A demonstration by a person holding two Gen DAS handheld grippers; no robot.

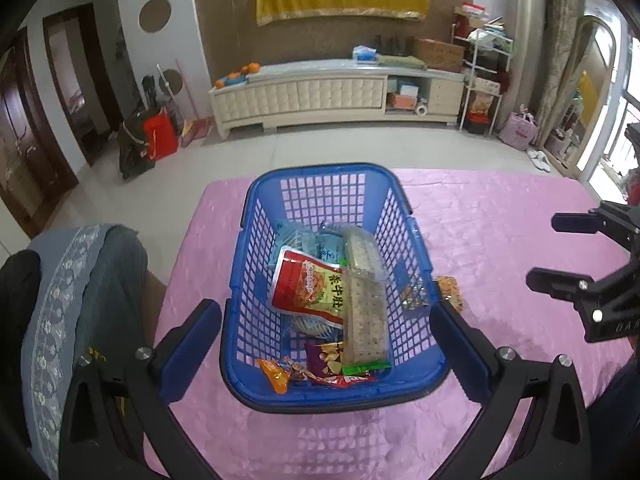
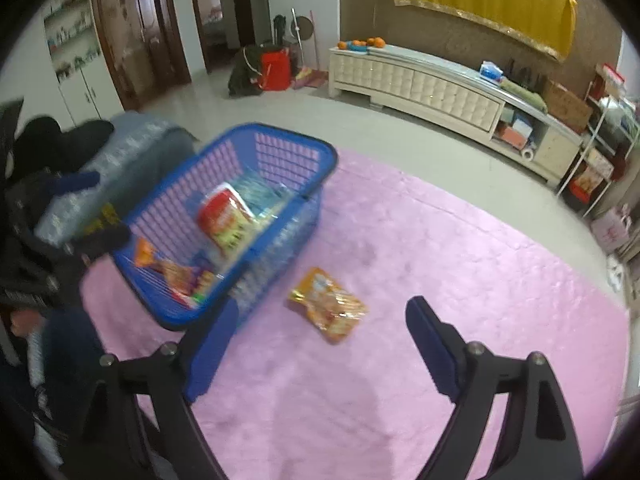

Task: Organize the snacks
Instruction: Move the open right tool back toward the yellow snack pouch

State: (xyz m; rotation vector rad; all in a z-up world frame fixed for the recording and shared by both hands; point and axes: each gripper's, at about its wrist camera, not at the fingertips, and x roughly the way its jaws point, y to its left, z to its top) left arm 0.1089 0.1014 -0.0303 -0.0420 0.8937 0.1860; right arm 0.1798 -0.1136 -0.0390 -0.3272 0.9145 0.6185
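A blue plastic basket (image 1: 416, 236) stands on the pink tablecloth and holds several snacks: a red pouch (image 1: 306, 290), a long clear cracker pack (image 1: 366, 308), light blue packets (image 1: 300, 240) and small candy wrappers (image 1: 320, 366). My left gripper (image 1: 326, 330) is open, its fingers on either side of the basket's near end. An orange snack packet (image 2: 328, 304) lies on the cloth just right of the basket (image 2: 304, 152); it also shows in the left wrist view (image 1: 450, 290). My right gripper (image 2: 320, 344) is open and empty, hovering near that packet.
The pink tablecloth (image 2: 460, 280) stretches to the right of the basket. A chair draped with grey and dark clothing (image 1: 80, 280) stands against the table's left edge. A cream TV cabinet (image 1: 320, 96) lines the far wall across the tiled floor.
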